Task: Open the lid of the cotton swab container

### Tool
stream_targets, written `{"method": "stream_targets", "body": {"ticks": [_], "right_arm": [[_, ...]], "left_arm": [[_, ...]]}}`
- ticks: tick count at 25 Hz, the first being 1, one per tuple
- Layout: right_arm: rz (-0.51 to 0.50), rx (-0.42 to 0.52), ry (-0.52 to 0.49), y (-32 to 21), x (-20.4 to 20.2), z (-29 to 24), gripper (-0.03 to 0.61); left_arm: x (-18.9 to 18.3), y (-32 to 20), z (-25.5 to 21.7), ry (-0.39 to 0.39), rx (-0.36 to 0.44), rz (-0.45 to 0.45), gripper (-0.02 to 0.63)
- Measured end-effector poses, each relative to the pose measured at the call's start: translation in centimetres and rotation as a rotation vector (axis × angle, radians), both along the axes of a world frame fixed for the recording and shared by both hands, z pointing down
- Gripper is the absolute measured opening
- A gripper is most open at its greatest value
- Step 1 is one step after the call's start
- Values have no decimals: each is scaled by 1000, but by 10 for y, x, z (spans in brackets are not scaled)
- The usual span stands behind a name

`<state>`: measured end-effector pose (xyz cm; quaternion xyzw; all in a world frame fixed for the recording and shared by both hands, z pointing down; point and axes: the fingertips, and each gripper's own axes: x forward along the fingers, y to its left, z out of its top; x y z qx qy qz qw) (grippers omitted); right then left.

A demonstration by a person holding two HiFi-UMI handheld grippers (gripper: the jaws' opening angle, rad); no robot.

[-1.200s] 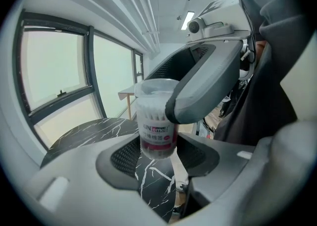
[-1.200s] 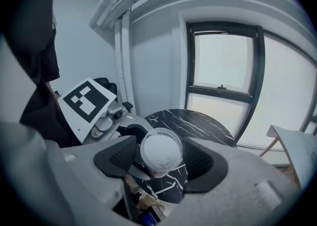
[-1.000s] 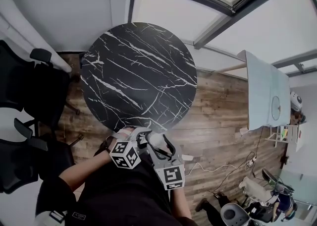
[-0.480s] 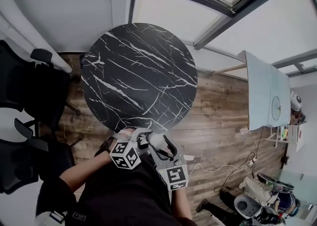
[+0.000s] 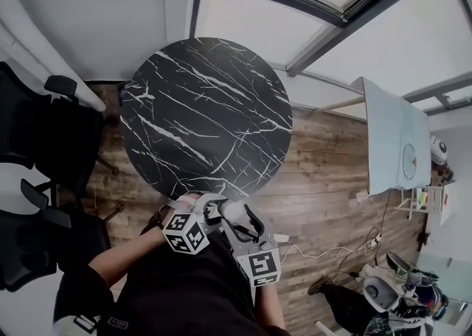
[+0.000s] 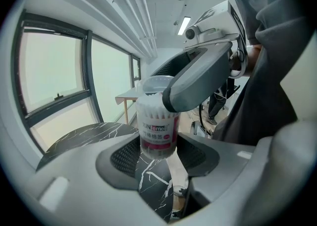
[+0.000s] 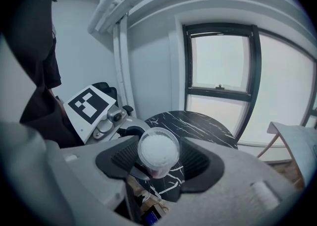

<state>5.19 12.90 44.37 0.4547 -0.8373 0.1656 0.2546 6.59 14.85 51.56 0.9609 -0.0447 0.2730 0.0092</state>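
The cotton swab container (image 6: pixel 158 131) is a clear round tub with a pink label, held in the air close to the person's body. My left gripper (image 6: pixel 158 153) is shut on its lower body. My right gripper (image 7: pixel 158 159) comes from the opposite side, its pads against the clear lid (image 7: pixel 158 150), through which white swab tips show. One of the right gripper's fingers (image 6: pixel 198 81) covers the tub's top in the left gripper view. In the head view the container (image 5: pixel 227 211) sits between the left gripper (image 5: pixel 210 208) and the right gripper (image 5: pixel 237 219), off the table.
A round black marble table (image 5: pixel 206 113) stands just ahead of the grippers on a wooden floor. Black office chairs (image 5: pixel 44 143) are at the left. A pale desk (image 5: pixel 394 135) stands at the right, with cables on the floor near it.
Both grippers and the container stay almost in place. The right gripper's marker cube has drifted slightly down and right in the head view.
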Motion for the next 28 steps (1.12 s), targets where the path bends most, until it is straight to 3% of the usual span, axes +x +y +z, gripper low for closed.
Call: {"method": "stream_targets", "body": {"ticks": [17, 19, 22, 28], "right_arm": [[4, 19, -31, 5, 6, -10, 253], [22, 16, -36, 3, 11, -14, 214], [22, -17, -10, 3, 15, -17, 202], [31, 4, -18, 2, 18, -20, 153]], "left_arm": [[2, 4, 0, 16, 2, 24, 238], [1, 2, 1, 15, 2, 24, 239], [0, 1, 0, 25, 7, 22, 238], [1, -2, 0, 30, -7, 19, 238]]}}
